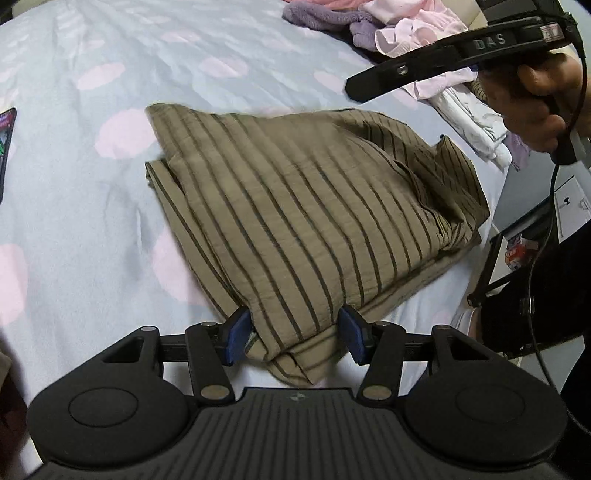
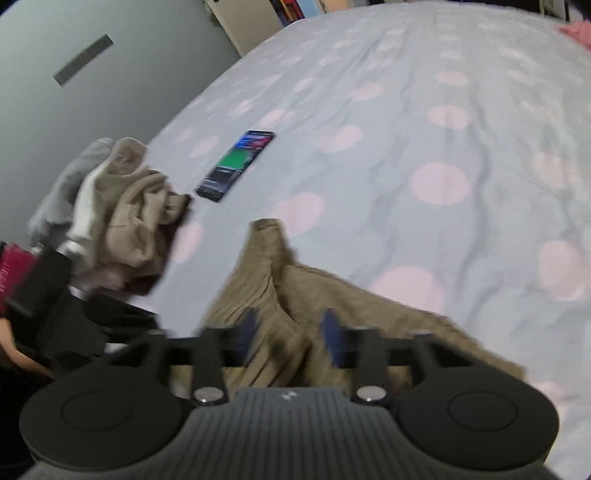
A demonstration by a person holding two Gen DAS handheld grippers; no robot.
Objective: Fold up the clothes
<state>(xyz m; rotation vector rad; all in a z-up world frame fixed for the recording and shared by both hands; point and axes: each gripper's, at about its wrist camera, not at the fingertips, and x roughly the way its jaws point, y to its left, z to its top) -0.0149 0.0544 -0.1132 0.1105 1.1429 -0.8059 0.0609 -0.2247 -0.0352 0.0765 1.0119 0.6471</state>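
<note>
A brown garment with dark stripes (image 1: pixel 306 206) lies folded on the bed; it also shows blurred in the right wrist view (image 2: pixel 295 302). My left gripper (image 1: pixel 295 334) is open, its blue pads (image 1: pixel 238 332) standing either side of the garment's near corner without pinching it. My right gripper (image 2: pixel 290 330) is open and hovers over the garment's edge, nothing between its pads. In the left wrist view the right gripper's black finger (image 1: pixel 424 70) is held above the garment's far right side by a hand (image 1: pixel 535 99).
The bed has a pale blue sheet with pink dots (image 1: pixel 147 66). A lit phone (image 2: pixel 236 166) lies on it. A pile of beige and grey clothes (image 2: pixel 122 210) sits at the left edge. Purple and pink clothes (image 1: pixel 369 22) and folded white items (image 1: pixel 476 125) lie far right.
</note>
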